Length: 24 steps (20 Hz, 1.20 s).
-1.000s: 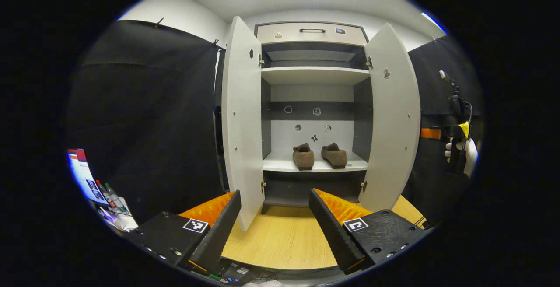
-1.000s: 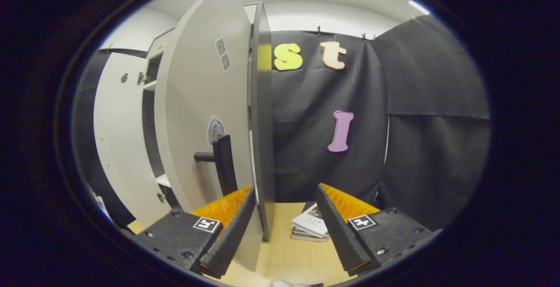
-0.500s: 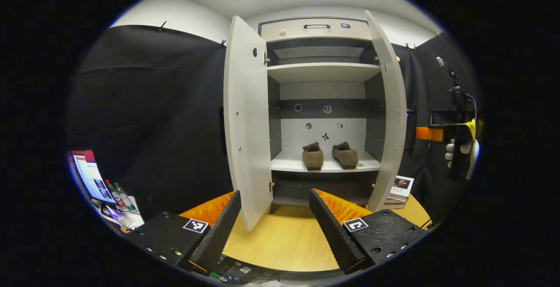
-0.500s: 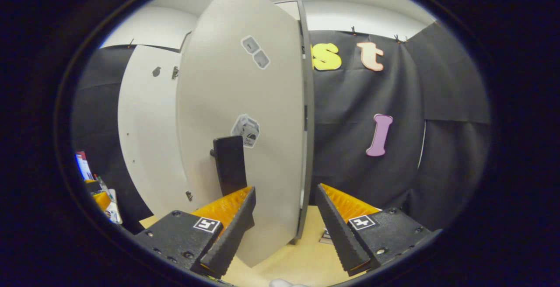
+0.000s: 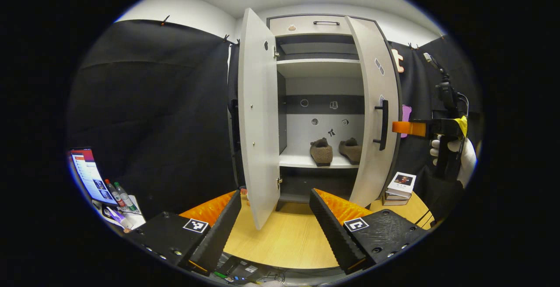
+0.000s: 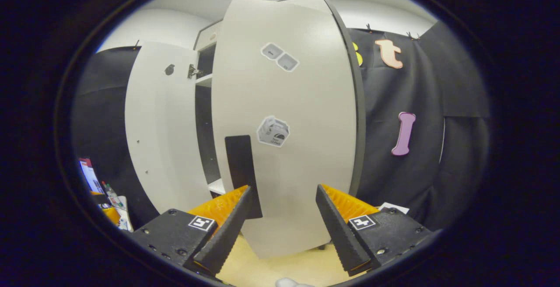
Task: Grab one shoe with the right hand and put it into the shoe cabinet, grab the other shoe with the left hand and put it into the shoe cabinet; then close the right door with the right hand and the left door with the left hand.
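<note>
While standing wide open at the left, the left door (image 5: pixel 259 116) is hanging beside the left gripper (image 5: pixel 274 223), fingers spread and holding nothing above the table (image 5: pixel 284 239). Sitting side by side on the lower shelf (image 5: pixel 306 161) of the cabinet (image 5: pixel 319 24): two brown shoes (image 5: pixel 321 152) (image 5: pixel 351 150). Swinging partway shut, the right door (image 6: pixel 297 125), handle (image 6: pixel 243 175) showing. Hovering just before it, the right gripper (image 6: pixel 282 230), fingers spread, gripping nothing, held by a gloved hand (image 5: pixel 463 158).
</note>
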### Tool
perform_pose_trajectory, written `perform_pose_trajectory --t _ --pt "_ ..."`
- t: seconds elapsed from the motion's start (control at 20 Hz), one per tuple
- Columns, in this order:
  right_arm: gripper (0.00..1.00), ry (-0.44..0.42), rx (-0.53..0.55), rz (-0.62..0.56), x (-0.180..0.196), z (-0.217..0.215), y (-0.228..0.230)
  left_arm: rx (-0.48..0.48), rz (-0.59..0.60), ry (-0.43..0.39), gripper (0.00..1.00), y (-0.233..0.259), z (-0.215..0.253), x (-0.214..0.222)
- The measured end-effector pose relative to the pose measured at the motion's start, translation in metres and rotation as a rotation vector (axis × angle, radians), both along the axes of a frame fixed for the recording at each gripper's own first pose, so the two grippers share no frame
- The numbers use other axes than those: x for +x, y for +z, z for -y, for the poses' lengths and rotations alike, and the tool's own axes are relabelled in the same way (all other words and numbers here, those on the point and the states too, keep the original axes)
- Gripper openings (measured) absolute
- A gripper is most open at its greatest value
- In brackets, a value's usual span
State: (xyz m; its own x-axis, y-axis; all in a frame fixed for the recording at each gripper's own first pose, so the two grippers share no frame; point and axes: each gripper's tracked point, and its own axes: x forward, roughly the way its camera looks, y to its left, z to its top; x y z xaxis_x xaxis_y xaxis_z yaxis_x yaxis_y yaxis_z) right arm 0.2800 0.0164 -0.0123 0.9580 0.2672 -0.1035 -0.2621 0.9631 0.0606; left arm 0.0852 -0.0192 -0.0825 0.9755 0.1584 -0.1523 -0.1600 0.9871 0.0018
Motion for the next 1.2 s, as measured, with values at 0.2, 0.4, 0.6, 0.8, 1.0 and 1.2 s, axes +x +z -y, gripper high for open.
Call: perform_pose_trajectory --t 0.2,0.4,0.6,0.8,1.0,1.2 --pt "0.97 -0.074 0.005 0.003 -0.037 0.002 0.001 -0.006 0.017 -0.042 0.96 0.006 -0.042 0.016" --pt "0.97 -0.15 -0.008 0.009 -0.085 0.005 -0.006 0.012 0.03 -0.059 0.97 0.006 -0.085 0.038" --pt "0.97 -0.209 -0.027 0.002 -0.133 0.005 -0.02 0.01 0.056 -0.053 0.96 0.013 -0.132 0.071" --pt "0.97 -0.257 -0.058 -0.031 -0.172 0.007 -0.041 0.019 0.091 -0.014 0.96 0.024 -0.172 0.111" --pt "0.97 -0.31 -0.038 -0.089 -0.195 0.016 -0.058 -0.016 0.122 0.014 0.96 0.037 -0.196 0.148" --pt "0.97 -0.353 -0.018 -0.103 -0.207 0.028 -0.065 0.009 0.155 0.038 0.96 0.053 -0.211 0.176"
